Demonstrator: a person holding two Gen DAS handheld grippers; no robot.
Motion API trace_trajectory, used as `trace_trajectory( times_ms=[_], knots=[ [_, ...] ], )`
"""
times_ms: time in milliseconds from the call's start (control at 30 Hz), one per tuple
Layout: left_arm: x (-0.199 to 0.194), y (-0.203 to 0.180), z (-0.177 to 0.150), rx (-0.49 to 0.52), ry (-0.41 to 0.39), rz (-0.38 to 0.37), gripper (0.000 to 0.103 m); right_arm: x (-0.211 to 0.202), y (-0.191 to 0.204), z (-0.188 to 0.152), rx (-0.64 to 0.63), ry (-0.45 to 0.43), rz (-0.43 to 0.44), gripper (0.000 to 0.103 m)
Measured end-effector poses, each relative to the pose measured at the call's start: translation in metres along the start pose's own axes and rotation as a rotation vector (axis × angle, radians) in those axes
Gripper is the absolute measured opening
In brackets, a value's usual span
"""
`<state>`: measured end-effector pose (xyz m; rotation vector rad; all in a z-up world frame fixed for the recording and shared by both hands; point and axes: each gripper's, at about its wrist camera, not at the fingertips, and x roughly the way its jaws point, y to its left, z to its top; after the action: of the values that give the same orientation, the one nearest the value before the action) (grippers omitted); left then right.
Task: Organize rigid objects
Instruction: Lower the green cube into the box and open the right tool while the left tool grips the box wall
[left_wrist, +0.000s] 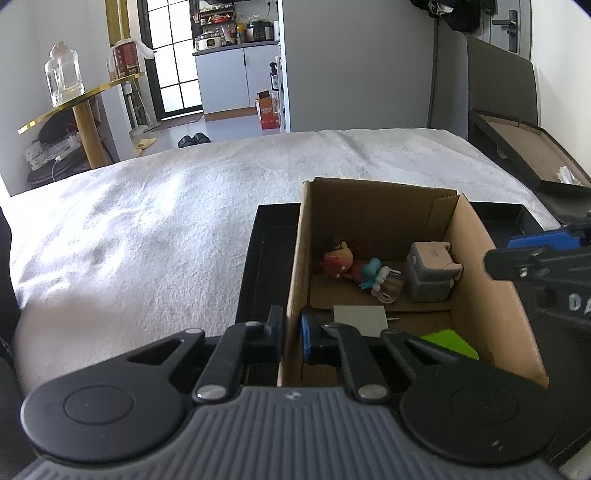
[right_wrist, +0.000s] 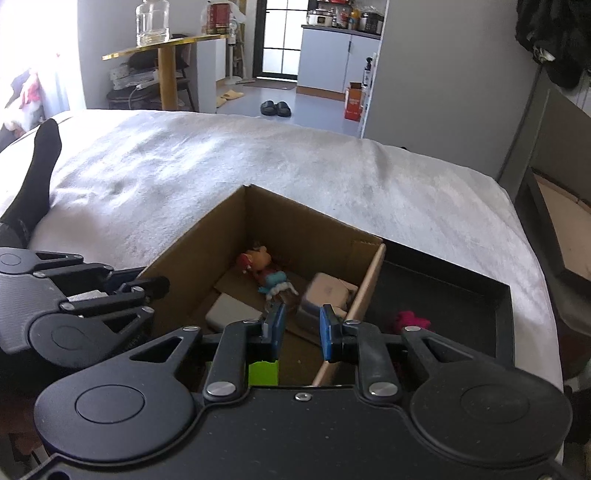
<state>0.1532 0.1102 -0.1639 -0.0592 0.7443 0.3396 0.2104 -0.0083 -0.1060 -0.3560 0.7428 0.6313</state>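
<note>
An open cardboard box (left_wrist: 369, 221) stands in a black tray (left_wrist: 266, 251) on the white bed cover. Inside lie a toy figure (left_wrist: 347, 264), a grey case (left_wrist: 430, 273), a white flat block (left_wrist: 360, 315) and a green piece (left_wrist: 450, 343). My left gripper (left_wrist: 291, 334) is shut on the box's left wall, one pad outside and one inside. My right gripper (right_wrist: 302, 328) straddles the right wall of the box (right_wrist: 295, 229): its left finger is inside, and the wall runs slantwise under its right finger. From the left wrist view the right gripper (left_wrist: 517, 251) sits at that wall's rim.
A pink item (right_wrist: 410, 319) lies in the tray (right_wrist: 443, 280) right of the box. A person's leg in a black sock (right_wrist: 40, 170) rests on the bed at the left. A dark open case (left_wrist: 524, 147) sits past the bed's right edge. Wide white bedding (left_wrist: 166, 221) stretches left and behind.
</note>
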Motion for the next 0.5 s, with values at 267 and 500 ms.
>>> trace_trajectory(
  times_ms=[267, 500],
  knots=[
    [-0.001, -0.003, 0.002, 0.017, 0.007, 0.017, 0.01, -0.013, -0.023, -0.005, 0.05, -0.015, -0.044, 0.033],
    [-0.002, -0.012, 0.006, 0.061, 0.014, 0.068, 0.014, -0.018, -0.048, -0.015, 0.097, -0.028, -0.08, 0.055]
  ],
)
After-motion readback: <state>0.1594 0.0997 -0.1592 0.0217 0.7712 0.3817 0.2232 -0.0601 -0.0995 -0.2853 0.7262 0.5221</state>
